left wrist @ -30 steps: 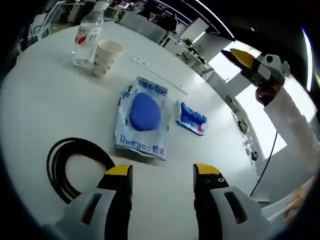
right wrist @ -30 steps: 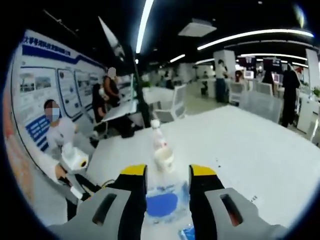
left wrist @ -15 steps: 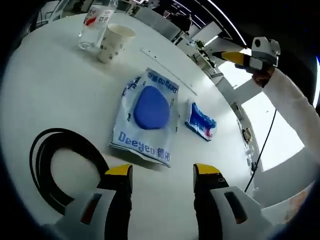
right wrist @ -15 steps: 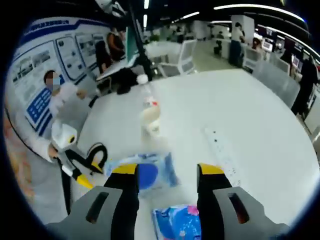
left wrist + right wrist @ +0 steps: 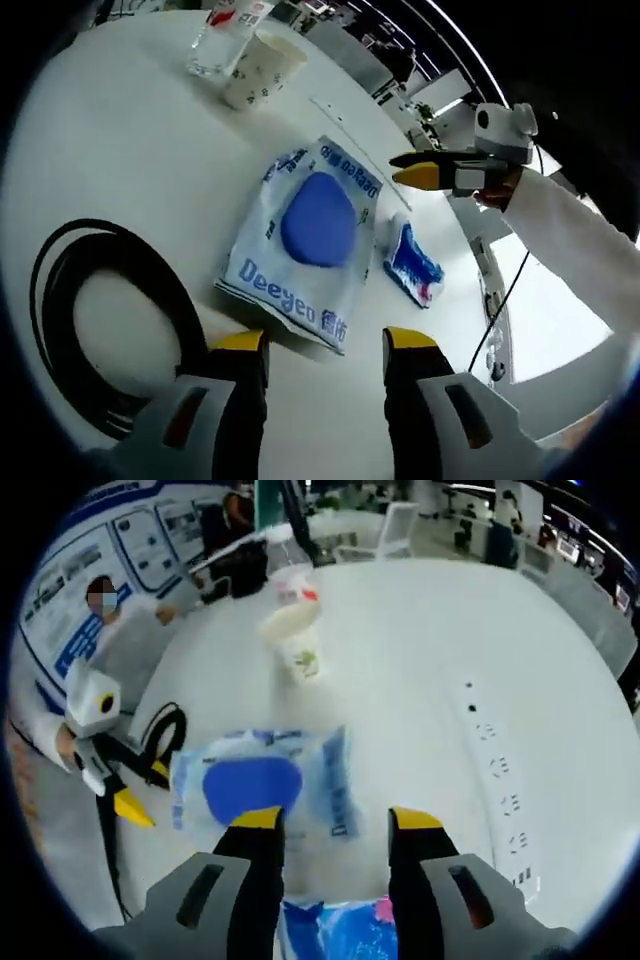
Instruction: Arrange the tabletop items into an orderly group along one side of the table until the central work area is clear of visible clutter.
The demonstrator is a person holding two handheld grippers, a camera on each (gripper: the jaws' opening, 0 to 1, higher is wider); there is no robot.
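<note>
Approaching, nothing gripped: right gripper (image 5: 325,825) parted above small blue packet (image 5: 335,930), left gripper (image 5: 310,345) parted beside large wipes pack (image 5: 310,235) mid-table (image 5: 120,150). Next: likely descending squarely, pinching, carrying toward cup (image 5: 260,65) at far edge.

Wall posters (image 5: 120,540), a white chair (image 5: 398,525), and seated people (image 5: 105,605).

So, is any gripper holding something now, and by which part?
Nothing is held. The left gripper is open above the table near the wipes pack, and the right gripper is open over the small blue packet.
</note>
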